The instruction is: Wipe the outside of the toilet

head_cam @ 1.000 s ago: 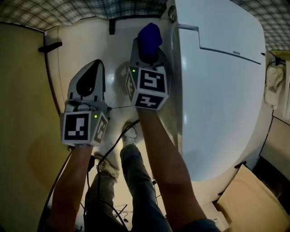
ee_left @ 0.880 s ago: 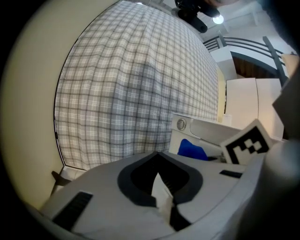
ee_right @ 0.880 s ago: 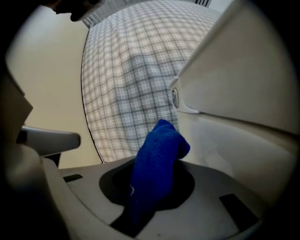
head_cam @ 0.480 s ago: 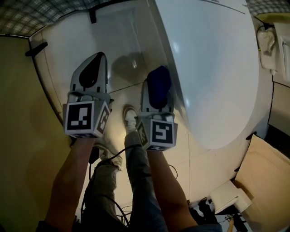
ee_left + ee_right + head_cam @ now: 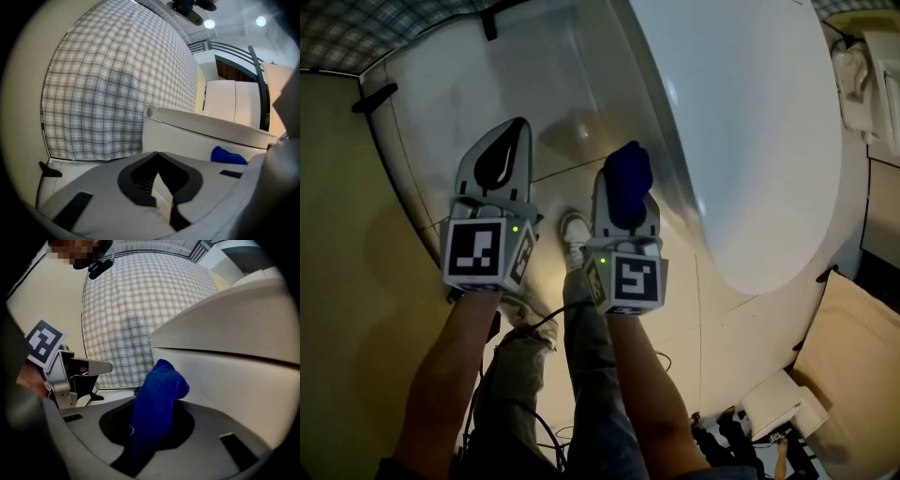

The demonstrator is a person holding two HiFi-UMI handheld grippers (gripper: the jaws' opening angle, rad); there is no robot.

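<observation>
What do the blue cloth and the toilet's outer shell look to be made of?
The blue cloth looks like microfibre or terry, matte: nubby, fuzzy surface, tip flopping softly. The toilet is glossy white, probably glazed ceramic or hard plastic: it shows sharp light reflections.

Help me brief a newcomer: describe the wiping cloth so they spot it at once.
Find the big white toilet. Close beside it the right hand-held gripper is shut on a cloth sticking out past its jaws. It is the only deep-blue, fuzzy thing there.
</observation>
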